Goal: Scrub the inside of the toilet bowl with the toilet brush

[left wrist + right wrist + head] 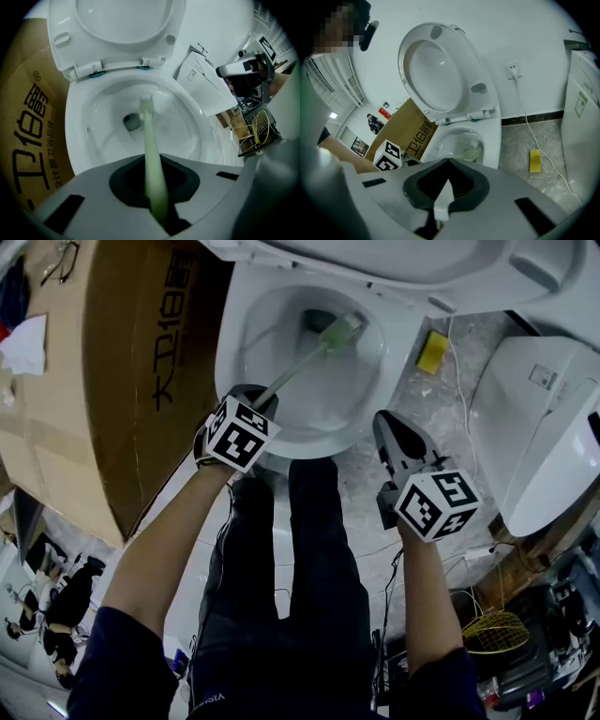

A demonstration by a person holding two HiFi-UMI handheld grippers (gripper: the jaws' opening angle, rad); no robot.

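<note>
The white toilet bowl (281, 343) stands open with its seat and lid (436, 70) raised. A toilet brush with a pale green handle (291, 368) reaches into the bowl, and its head (339, 331) sits near the drain at the far side. My left gripper (253, 397) hovers over the bowl's near rim, shut on the handle (154, 183). From the left gripper view the brush head (146, 105) points at the back wall above the drain hole (133, 122). My right gripper (388, 420) hangs to the right of the bowl, jaws closed together (442, 190), holding nothing.
A large cardboard box (103, 381) stands tight against the toilet's left. A yellow sponge (432, 352) and a white cable (459, 399) lie on the grey floor to the right. A white unit (539, 427) and a wire basket (494, 631) crowd the right side.
</note>
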